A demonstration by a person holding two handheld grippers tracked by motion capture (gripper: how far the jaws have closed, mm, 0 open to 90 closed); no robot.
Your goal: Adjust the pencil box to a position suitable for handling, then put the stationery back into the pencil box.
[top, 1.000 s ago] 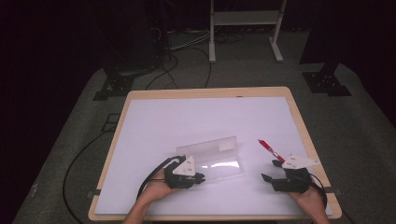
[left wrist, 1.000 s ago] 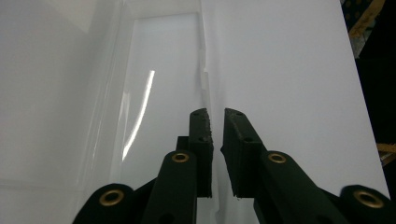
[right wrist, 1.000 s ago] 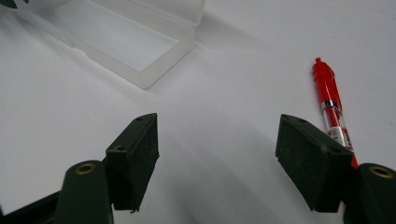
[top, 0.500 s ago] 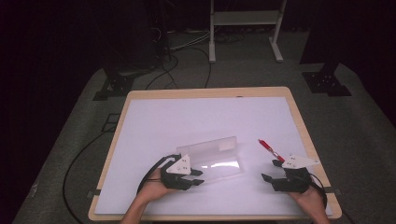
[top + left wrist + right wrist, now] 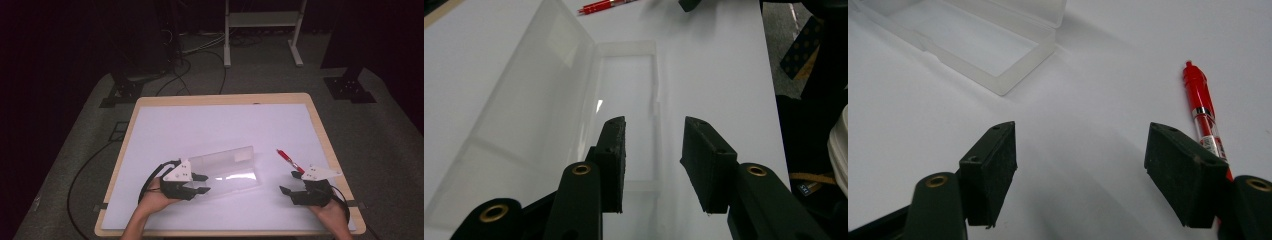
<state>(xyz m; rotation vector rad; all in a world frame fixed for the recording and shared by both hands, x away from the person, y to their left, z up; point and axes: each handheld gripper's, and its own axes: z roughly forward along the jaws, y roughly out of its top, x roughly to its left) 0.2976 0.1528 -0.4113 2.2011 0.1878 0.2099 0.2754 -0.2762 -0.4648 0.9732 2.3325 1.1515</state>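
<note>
Since a second ago my left gripper (image 5: 204, 184) has drawn back off the box (image 5: 227, 170) toward me, and its jaws have just been opening; nothing is between them now, the pads standing apart over the box's near end. The clear box lies open on the table (image 5: 200, 125), its lid (image 5: 524, 100) tilted up on the far side. My right gripper (image 5: 287, 182) hovers with jaws spread wide and empty. The red pen (image 5: 289, 160) lies just beside it, apart from the box.
</note>
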